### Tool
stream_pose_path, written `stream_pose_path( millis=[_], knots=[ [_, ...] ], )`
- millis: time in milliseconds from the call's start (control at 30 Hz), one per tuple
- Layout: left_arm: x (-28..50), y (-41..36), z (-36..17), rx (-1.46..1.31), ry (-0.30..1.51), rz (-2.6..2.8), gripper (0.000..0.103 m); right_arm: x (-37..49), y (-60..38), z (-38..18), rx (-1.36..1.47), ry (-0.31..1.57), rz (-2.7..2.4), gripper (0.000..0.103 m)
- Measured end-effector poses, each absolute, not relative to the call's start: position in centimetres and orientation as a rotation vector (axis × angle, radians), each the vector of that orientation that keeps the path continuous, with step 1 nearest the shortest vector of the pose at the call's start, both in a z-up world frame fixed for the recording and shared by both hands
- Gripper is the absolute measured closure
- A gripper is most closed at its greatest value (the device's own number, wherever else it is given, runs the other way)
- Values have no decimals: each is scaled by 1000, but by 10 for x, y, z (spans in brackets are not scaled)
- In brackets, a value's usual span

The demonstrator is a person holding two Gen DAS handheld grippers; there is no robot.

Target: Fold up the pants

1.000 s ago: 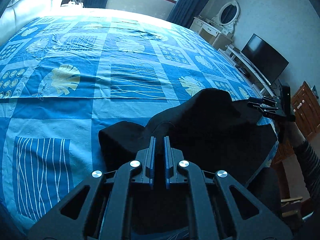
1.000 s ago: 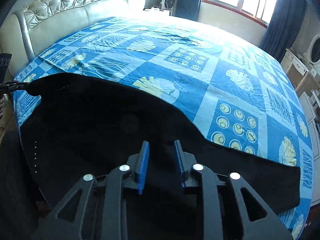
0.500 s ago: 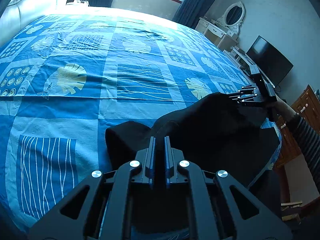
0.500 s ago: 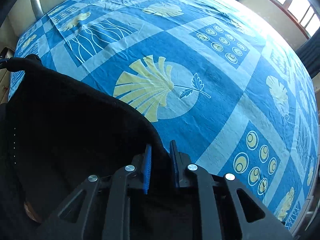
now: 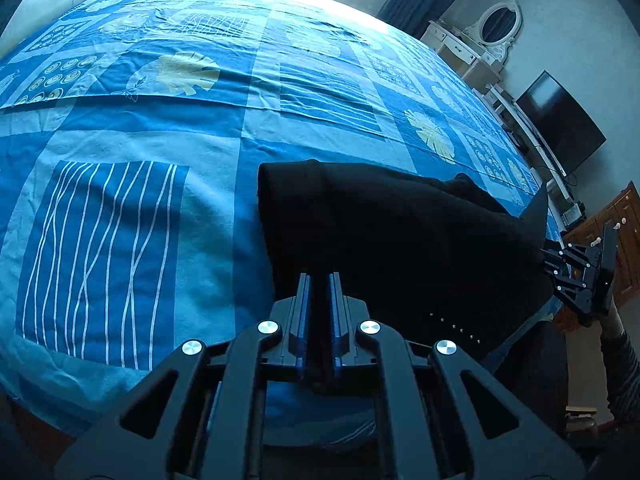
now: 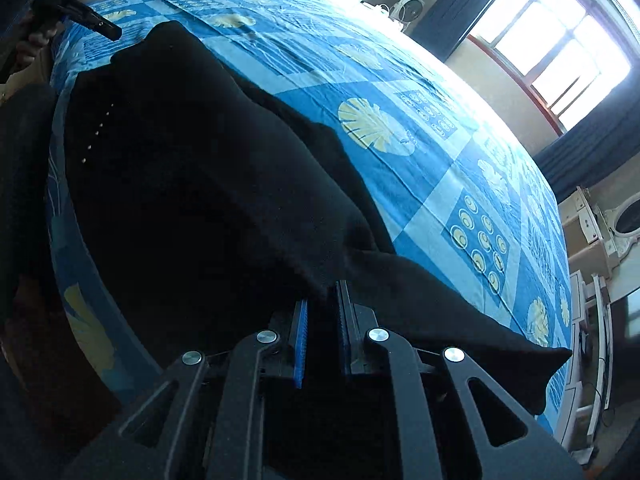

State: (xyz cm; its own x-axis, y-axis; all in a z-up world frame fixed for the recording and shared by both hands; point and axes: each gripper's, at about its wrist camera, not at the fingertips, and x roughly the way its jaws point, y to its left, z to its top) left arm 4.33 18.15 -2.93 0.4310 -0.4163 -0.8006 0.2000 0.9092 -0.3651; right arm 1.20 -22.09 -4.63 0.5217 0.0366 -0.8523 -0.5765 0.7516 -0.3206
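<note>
While both sets of tongs bite black cloth, the left gripper [image 5: 319, 280] stays pinched on one edge of the pants [image 5: 400, 240], and the right gripper [image 6: 323, 300], its jaws just drawn in, clamps another edge. Beyond the fingertips the pants sag across the blue patterned bedspread [image 5: 120, 220], stretched between the two grips near the bed's edge.

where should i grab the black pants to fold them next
Take the black pants at the folded edge farthest up the bedsheet, near its two corners. Come from above on the near side: that edge lies flat and clear, while both grippers already pinch the near edge.
</note>
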Motion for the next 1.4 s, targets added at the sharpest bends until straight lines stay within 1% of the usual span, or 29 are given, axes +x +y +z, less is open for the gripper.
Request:
stream_pose_path(
  millis=[67,133,200,233,267,300,333,367,400,500,667,833,867,900,933,1167,1233,1300,1333,1367,1400],
  knots=[
    [38,187,-41,-234,1089,-362,94,12,-222,-58,-605,990,390,89],
    [32,197,-46,-278,1108,-334,94,11,-226,-60,-544,1007,367,85],
    [22,211,-45,-373,1111,-323,94,9,-233,-52,-461,1025,351,69],
    [16,215,-43,-416,1104,-315,94,6,-239,-46,-406,1021,343,66],
    [10,218,-40,-451,1094,-312,92,4,-245,-39,-337,1015,329,58],
    [4,217,-37,-476,1085,-312,87,3,-254,-33,-249,1011,314,51],
    [-1,214,-35,-494,1077,-317,83,3,-263,-28,-141,1010,306,49],
    [-5,209,-34,-510,1073,-325,76,3,-273,-25,-22,1011,310,47],
    [-7,202,-33,-526,1070,-331,68,4,-280,-24,92,1010,323,46],
    [-5,178,-37,-585,1076,-366,60,6,-288,-29,339,1014,364,46],
    [6,158,-59,-665,1101,-328,59,3,-275,-48,487,1040,396,46],
    [17,162,-64,-762,1073,-287,59,0,-260,-69,591,1082,440,43],
    [18,164,-63,-773,1062,-276,57,0,-258,-72,606,1089,444,43],
    [20,165,-63,-785,1055,-265,53,-2,-257,-75,623,1088,444,43],
    [24,166,-63,-797,1055,-263,52,0,-257,-78,649,1085,444,42],
    [22,166,-69,-852,1040,-221,52,2,-269,-96,945,1027,402,42],
    [20,163,-68,-824,1039,-204,54,0,-272,-100,1011,1004,370,42],
    [21,161,-67,-791,1042,-187,60,-1,-272,-101,1032,990,349,42],
    [22,160,-67,-779,1045,-181,61,-2,-273,-100,1022,989,337,44],
    [23,159,-67,-772,1046,-178,62,-2,-274,-100,998,1000,327,53],
    [24,159,-66,-767,1049,-174,65,0,-272,-101,972,1013,328,69]
  ],
)
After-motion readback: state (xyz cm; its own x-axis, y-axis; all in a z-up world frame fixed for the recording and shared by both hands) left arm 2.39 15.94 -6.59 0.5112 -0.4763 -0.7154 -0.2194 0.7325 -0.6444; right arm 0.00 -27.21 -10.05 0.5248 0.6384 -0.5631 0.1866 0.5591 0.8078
